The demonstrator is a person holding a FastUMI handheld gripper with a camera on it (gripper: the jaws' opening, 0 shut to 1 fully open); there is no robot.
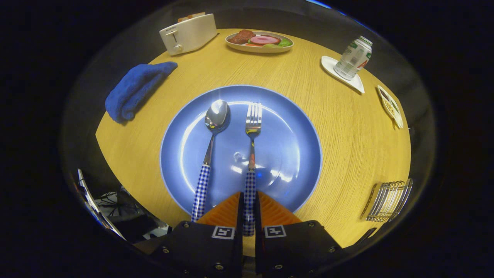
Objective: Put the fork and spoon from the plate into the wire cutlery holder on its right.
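Fork lies on the plate, tines pointing away from you, and your tool is closed on its checked handle, a finger pressed to each side near the plate's near rim. The handle's end is hidden between the fingers. The spoon lies just left of the fork, roughly parallel, bowl up, its checked handle running over the plate's near rim beside your left finger.

The holder sits to the right of the plate, well apart from it, near the table's edge; the view bends it and you can make out little beyond a row of wire loops.

The table is round, light wood grain. On it you have a folded cloth left of the plate, a toaster and a food dish at the far side, a can on a white coaster far right, and a small dish at the right edge. Beyond the table the room is dark; cables and gear down left are hard to make out.
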